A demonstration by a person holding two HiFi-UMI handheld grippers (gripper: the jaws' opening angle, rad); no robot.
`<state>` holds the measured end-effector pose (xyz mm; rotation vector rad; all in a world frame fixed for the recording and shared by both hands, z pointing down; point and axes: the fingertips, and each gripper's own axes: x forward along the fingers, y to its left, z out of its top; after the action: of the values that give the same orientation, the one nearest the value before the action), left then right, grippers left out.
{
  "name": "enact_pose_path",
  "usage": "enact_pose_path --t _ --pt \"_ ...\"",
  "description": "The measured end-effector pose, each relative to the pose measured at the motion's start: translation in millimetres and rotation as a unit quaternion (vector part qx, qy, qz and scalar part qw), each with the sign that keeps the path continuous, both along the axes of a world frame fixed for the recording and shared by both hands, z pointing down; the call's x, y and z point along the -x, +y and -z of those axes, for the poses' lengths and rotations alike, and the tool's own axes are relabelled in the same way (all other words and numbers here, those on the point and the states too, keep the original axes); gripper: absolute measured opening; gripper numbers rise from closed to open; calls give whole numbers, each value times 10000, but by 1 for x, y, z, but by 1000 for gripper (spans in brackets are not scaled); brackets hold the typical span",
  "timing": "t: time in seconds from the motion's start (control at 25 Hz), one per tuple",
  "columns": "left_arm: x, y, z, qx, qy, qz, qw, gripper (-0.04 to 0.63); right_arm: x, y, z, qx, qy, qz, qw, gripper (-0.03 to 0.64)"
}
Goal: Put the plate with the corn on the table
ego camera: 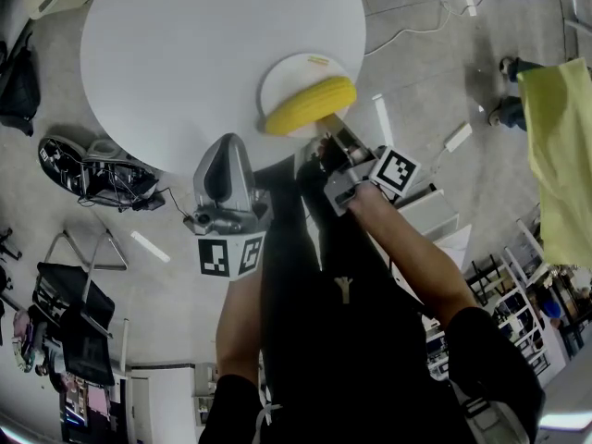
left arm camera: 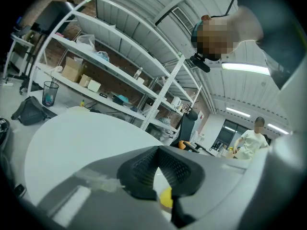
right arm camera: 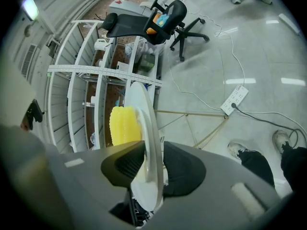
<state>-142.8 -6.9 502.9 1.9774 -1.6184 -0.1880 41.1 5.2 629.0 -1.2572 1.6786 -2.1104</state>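
A white plate (ego camera: pixel 294 74) with a yellow corn cob (ego camera: pixel 311 104) lies at the near edge of the round white table (ego camera: pixel 203 35). My right gripper (ego camera: pixel 327 129) reaches the plate's near rim from the right. In the right gripper view the plate (right arm camera: pixel 145 104) stands edge-on between the jaws of the right gripper (right arm camera: pixel 152 148), the corn (right arm camera: pixel 123 124) is on its left face, and the pads sit a hair off the rim, open. My left gripper (ego camera: pixel 229 144) hovers at the table's edge left of the plate, shut and empty. Below its closed tips (left arm camera: pixel 158 150) a bit of corn (left arm camera: pixel 166 198) shows.
Bags and cables (ego camera: pixel 88 169) lie on the floor left of the table, and a power strip (ego camera: pixel 457 137) to the right. A yellow-clad person (ego camera: pixel 558 146) stands at the far right. Metal shelving (left arm camera: pixel 110 75) and an office chair (right arm camera: pixel 160 16) stand beyond the table.
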Motion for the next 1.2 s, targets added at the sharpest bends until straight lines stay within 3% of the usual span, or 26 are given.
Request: enact_pose_path --t 0.44,1.2 --pt "2 1 3 -19 -14 -23 10000 5 0 -1 1 7 54 -74 10000 152" --pt "16 -15 -2 36 15 55 10000 5 17 -21 -13 149 347 -2 9993 275"
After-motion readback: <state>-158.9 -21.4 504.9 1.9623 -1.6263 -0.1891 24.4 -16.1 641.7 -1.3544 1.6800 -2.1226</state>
